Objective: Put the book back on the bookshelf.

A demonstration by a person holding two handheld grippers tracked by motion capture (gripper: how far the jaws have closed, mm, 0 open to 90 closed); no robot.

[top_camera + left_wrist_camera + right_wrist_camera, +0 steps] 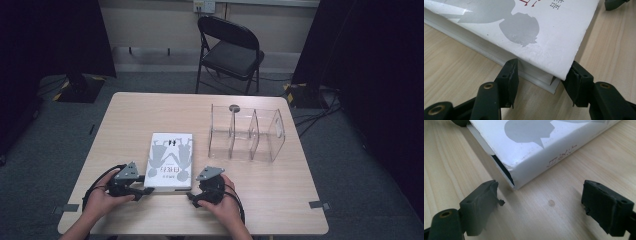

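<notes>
White book (170, 160) flat on table (260, 175); left gripper (540, 75) pinching its near corner, right gripper (540, 200) wide open beside it.

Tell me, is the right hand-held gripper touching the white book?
Apart. In the right gripper view, bare table shows between the right hand-held gripper and the white book's corner; the jaws stand wide.

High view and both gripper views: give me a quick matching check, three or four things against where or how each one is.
Things:
1. white hardcover book
2. clear plastic three-slot organizer
3. black folding chair
4. right gripper

Places or states:
A. on the floor beyond the table
B. jaws open, short of the book's corner
C. flat on the table, between the grippers
D. on the table's far right, empty

Pairs: 1-C, 2-D, 3-A, 4-B
</notes>
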